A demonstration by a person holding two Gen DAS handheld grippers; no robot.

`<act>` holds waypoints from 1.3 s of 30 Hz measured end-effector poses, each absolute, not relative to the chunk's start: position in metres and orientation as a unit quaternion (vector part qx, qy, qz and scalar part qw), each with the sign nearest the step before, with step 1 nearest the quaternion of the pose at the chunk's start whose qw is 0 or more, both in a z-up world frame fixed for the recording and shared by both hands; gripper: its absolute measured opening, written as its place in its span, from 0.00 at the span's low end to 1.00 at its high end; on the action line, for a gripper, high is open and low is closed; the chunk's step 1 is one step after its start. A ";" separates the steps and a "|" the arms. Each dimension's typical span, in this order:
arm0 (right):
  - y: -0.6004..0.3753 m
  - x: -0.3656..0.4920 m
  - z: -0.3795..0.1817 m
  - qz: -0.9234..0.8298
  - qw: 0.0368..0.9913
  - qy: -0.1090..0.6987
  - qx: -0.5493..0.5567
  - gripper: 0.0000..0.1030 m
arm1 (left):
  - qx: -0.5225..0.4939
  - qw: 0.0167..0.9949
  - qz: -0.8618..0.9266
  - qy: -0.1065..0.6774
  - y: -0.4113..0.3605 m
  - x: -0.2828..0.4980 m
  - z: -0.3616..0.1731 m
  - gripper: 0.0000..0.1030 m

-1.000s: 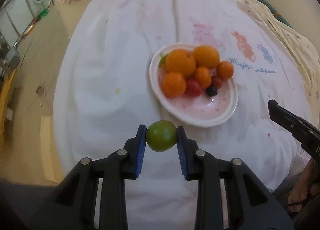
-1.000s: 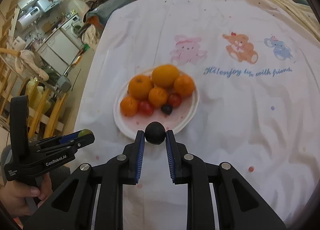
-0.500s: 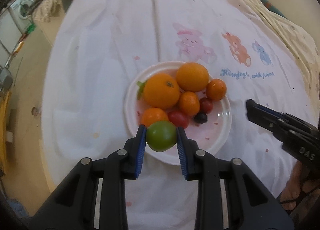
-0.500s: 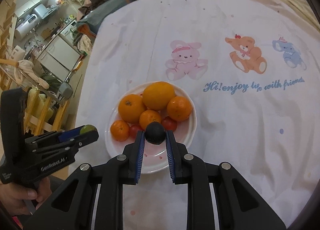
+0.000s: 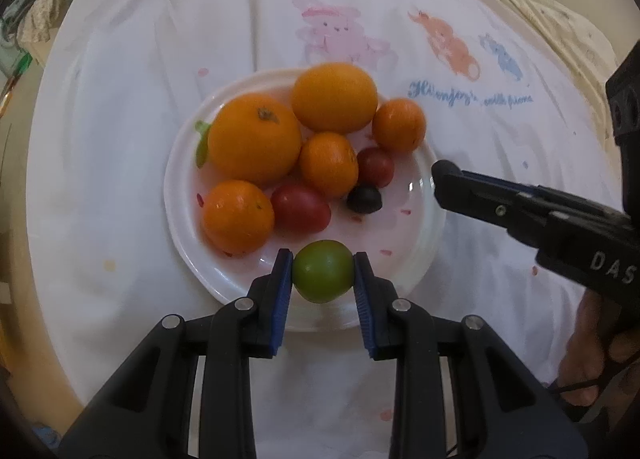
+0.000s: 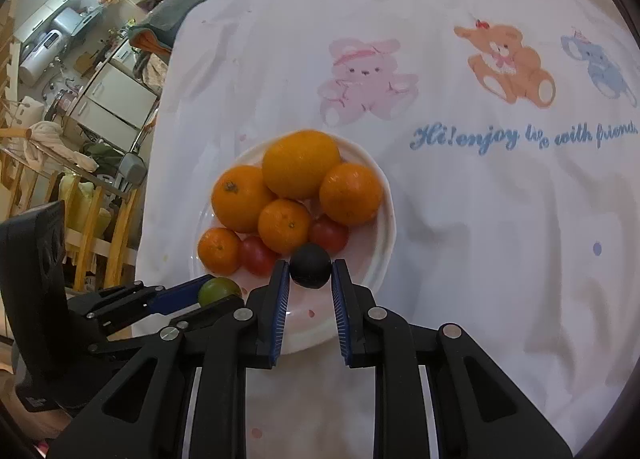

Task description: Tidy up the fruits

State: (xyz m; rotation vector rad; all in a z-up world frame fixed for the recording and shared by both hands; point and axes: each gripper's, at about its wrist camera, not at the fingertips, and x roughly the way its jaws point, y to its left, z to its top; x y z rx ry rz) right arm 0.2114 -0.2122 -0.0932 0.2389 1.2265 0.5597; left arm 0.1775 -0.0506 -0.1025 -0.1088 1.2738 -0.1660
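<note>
A white plate (image 5: 178,195) holds several oranges (image 5: 254,145), two red tomatoes (image 5: 300,208) and a small dark fruit (image 5: 363,199). My left gripper (image 5: 323,259) is shut on a green fruit (image 5: 323,273), which hangs over the plate's near rim. In the right wrist view, my right gripper (image 6: 310,265) is shut on a dark round fruit (image 6: 310,266) above the near part of the plate (image 6: 386,243). The left gripper and its green fruit (image 6: 219,291) show there at lower left. From the right, the right gripper's fingers (image 5: 480,193) reach to the plate's edge.
The plate sits on a white cloth (image 6: 480,219) printed with cartoon bears and blue lettering. The table's edge runs along the left; beyond it are a wooden rack (image 6: 80,219) and kitchen clutter. A person's hand (image 5: 592,359) holds the right gripper.
Both grippers have come forward and down to the plate, each still holding its fruit. The green fruit went from short of the plate to over its near rim; the plate looks larger.
</note>
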 end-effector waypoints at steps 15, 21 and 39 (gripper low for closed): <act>-0.215 0.215 -0.109 0.250 0.751 0.595 0.138 0.26 | -0.062 0.791 -0.092 0.602 -0.052 0.180 -0.108 0.27; -0.219 0.216 -0.107 0.241 0.753 0.595 0.143 0.26 | -0.069 0.796 -0.090 0.595 -0.053 0.178 -0.105 0.66; -0.251 0.187 -0.042 0.216 0.821 0.505 0.159 0.74 | -0.032 0.861 -0.011 0.508 -0.026 0.152 -0.056 0.70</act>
